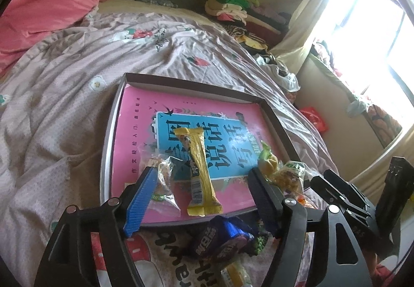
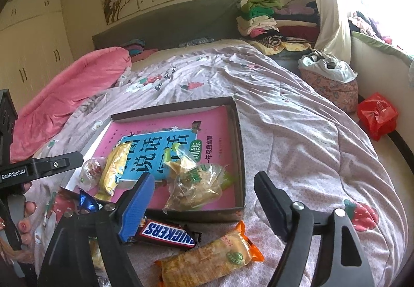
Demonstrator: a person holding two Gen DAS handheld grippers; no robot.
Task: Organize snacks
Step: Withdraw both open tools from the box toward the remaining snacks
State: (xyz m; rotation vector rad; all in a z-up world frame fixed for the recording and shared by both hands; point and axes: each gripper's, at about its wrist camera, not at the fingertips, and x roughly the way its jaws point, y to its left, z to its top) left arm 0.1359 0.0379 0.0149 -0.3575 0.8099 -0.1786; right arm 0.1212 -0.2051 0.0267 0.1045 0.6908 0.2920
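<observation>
A shallow dark box [image 1: 196, 83] [image 2: 239, 147] lined with a pink book lies on the bed. Inside it lie a gold snack bar [image 1: 200, 170] [image 2: 113, 170], a clear-wrapped snack [image 1: 163, 183] and clear bags of yellow snacks [image 1: 284, 173] [image 2: 196, 183]. My left gripper [image 1: 204, 196] is open and empty, hovering over the box's near edge around the gold bar. A purple-blue wrapped snack [image 1: 222, 237] lies just outside the box. My right gripper [image 2: 204, 204] is open and empty above a Snickers bar [image 2: 168, 234] and an orange-ended cracker pack [image 2: 209, 258] on the quilt.
The quilt [image 2: 297, 131] is rumpled. A pink blanket [image 1: 44, 15] lies at the far left. Folded clothes [image 2: 264, 17] are stacked by the headboard. A red bag [image 2: 377, 116] sits on the floor to the right, near the bright window.
</observation>
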